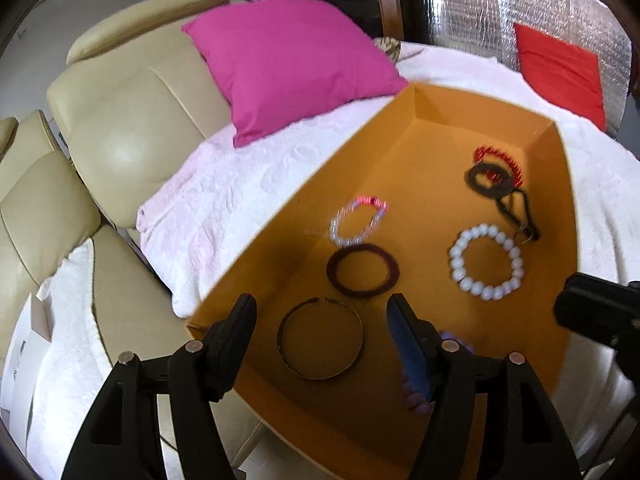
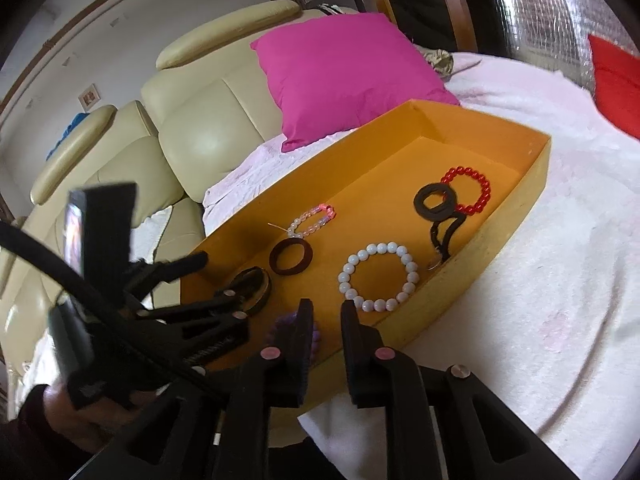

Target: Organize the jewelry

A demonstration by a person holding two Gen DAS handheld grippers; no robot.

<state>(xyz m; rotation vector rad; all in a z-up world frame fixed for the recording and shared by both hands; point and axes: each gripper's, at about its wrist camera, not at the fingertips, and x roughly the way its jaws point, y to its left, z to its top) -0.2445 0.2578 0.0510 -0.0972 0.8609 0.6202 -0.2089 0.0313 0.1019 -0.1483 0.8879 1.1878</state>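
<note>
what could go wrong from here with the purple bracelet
The right gripper stands slightly open with the purple bead bracelet beside its finger, not clearly held; it may snag the pad. The left gripper hangs open over the thin bangle and could knock it. The orange tray sits on soft bedding and may tip.

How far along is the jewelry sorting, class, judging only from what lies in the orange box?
Done: six pieces lie spread in the orange box, among them the white bead bracelet and thin bangle. In hand: nothing gripped; the purple bead bracelet lies beside the right gripper, whose jaws stand apart. Left: the red bead bracelet overlaps a black ring.
</note>
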